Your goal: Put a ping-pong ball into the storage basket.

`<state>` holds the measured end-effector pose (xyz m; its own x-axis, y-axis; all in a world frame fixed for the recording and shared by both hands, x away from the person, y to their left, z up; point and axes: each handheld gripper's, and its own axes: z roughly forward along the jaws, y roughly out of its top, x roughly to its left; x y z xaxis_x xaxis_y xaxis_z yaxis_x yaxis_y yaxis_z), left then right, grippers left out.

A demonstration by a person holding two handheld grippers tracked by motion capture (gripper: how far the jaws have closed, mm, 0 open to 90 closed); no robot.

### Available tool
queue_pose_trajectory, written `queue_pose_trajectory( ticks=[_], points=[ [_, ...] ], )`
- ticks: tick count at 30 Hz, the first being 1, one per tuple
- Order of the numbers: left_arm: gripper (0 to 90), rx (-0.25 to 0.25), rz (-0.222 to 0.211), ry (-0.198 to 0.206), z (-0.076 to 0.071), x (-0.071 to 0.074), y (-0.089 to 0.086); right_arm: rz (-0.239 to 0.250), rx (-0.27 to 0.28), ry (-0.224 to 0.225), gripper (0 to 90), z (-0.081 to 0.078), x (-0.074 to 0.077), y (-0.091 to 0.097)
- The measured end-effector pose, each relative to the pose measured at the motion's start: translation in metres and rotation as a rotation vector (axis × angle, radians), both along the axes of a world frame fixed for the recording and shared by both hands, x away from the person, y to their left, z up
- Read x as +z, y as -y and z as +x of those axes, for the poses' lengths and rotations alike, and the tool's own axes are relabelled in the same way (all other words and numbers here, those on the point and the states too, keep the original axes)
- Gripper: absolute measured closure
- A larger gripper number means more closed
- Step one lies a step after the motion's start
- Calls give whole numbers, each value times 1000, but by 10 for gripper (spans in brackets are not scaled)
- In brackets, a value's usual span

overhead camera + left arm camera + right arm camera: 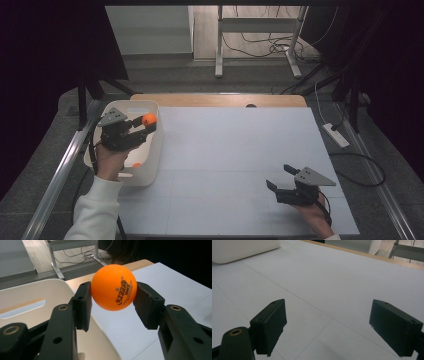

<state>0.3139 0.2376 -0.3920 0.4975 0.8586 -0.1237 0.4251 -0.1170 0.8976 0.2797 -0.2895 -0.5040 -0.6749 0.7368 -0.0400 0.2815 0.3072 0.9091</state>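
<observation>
Resting low on the table (pixel 240 150), the right gripper (pixel 281 178) gapes empty, jaws wide. Farther off, the left gripper (pixel 113 302) pinches an orange ball (pixel 113 287) above the white bin's (pixel 150 165) far rim. The ball is glossy, printed, unmarked; another orange ball (pixel 136 164) lies in the bin.

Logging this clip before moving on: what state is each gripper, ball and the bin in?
left gripper: shut on the orange ball, held above the white bin's rim.
right gripper: open, empty, over the table.
white bin: upright, another orange ball inside.
</observation>
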Motion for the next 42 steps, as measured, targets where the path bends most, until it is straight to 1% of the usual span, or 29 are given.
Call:
queue_pose_trajectory(
  ticks=[10, 12, 13, 27, 31, 37, 42],
  points=[
    [499, 56, 9, -20, -1, -5, -17, -3, 0, 0, 141, 0, 0, 0],
    [499, 65, 1, -22, -1, -6, -21, -2, 0, -1, 142, 0, 0, 0],
    [499, 71, 6, -25, -1, -6, -22, 0, 1, -2, 142, 1, 0, 0],
    [499, 79, 15, -31, -11, -2, -27, -8, -1, 0, 141, 1, -1, -1],
    [498, 88, 38, -50, -15, -3, -28, -7, -1, 0, 142, 1, -1, -1],
    [497, 102, 48, -67, -20, -7, -33, -8, 0, -1, 142, 1, -1, -2],
    [495, 107, 55, -89, -23, -10, -37, -7, 2, -3, 142, 1, -1, -2]
  ],
)
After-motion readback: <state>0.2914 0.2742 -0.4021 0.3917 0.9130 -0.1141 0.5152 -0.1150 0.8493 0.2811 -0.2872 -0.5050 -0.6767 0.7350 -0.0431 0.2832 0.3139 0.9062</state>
